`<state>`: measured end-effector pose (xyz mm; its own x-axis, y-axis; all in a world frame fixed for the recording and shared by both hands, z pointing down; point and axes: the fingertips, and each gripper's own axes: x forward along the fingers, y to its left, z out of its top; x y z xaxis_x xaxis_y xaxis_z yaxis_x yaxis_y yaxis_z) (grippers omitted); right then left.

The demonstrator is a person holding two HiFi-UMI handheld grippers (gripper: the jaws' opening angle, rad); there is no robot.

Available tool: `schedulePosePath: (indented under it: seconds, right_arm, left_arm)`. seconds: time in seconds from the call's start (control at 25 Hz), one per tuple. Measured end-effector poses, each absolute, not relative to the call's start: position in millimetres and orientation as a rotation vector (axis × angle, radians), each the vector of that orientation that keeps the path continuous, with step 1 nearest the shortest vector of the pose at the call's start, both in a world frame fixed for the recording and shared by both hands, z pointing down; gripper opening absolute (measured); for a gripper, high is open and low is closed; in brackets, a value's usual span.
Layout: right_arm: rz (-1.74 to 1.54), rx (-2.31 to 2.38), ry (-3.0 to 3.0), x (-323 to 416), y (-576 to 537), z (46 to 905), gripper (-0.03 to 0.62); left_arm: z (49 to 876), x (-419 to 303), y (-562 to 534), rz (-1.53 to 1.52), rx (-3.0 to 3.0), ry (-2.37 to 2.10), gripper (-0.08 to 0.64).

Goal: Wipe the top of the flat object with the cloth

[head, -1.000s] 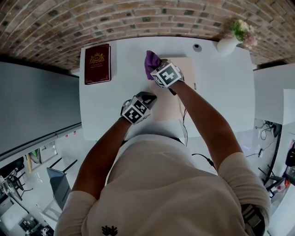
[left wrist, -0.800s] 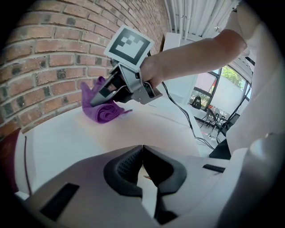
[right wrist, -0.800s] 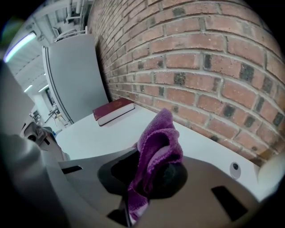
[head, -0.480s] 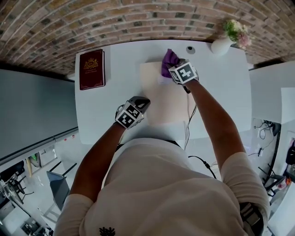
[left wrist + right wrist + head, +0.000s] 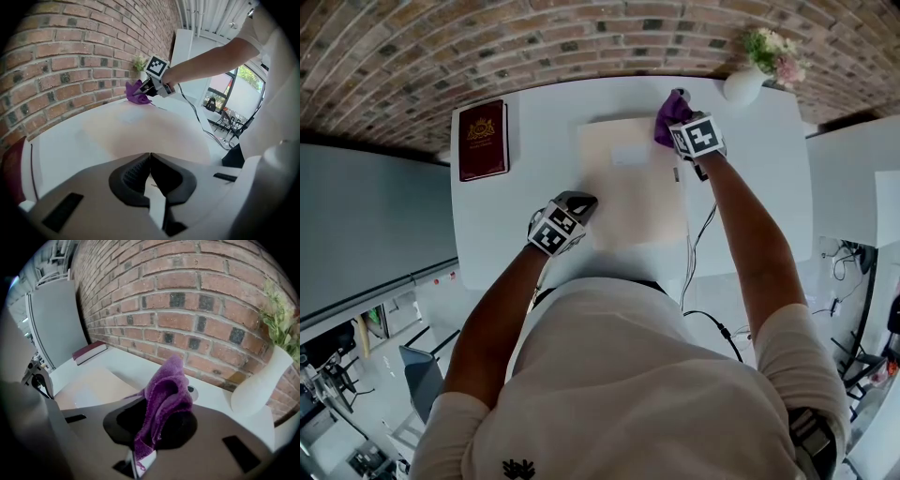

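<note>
The purple cloth (image 5: pixel 667 114) is pinched in the right gripper (image 5: pixel 677 124), at the far right corner of the flat beige sheet (image 5: pixel 623 202) on the white table (image 5: pixel 750 187). The left gripper (image 5: pixel 579 201), jaws together and empty, is at the sheet's near left edge. A white vase (image 5: pixel 741 86) stands near the cloth, and a red book (image 5: pixel 482 141) lies well apart to the left.

Left gripper (image 5: pixel 577 201) closed, right gripper (image 5: pixel 680 122) outstretched

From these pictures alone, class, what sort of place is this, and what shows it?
Probably an office or studio room: a white table set against a brick wall, holding a dark red book and a white vase of flowers, with chairs by large windows beyond.
</note>
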<state>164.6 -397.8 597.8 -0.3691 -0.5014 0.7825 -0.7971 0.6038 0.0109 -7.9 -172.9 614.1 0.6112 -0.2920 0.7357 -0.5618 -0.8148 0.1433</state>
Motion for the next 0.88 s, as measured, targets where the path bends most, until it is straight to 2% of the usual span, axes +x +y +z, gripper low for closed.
schedulePosePath:
  seconds: [0.44,0.88]
  right_arm:
    - [0.476,1.105,-2.08,216,-375,584,0.077]
    - [0.516,1.11,-2.264,220,-257,548,0.077]
  left_arm:
    - [614,-3,-171,1.075,2.417,-0.759,0.025]
    - [596,-4,-169,0.944,2.371,-0.825,0.025]
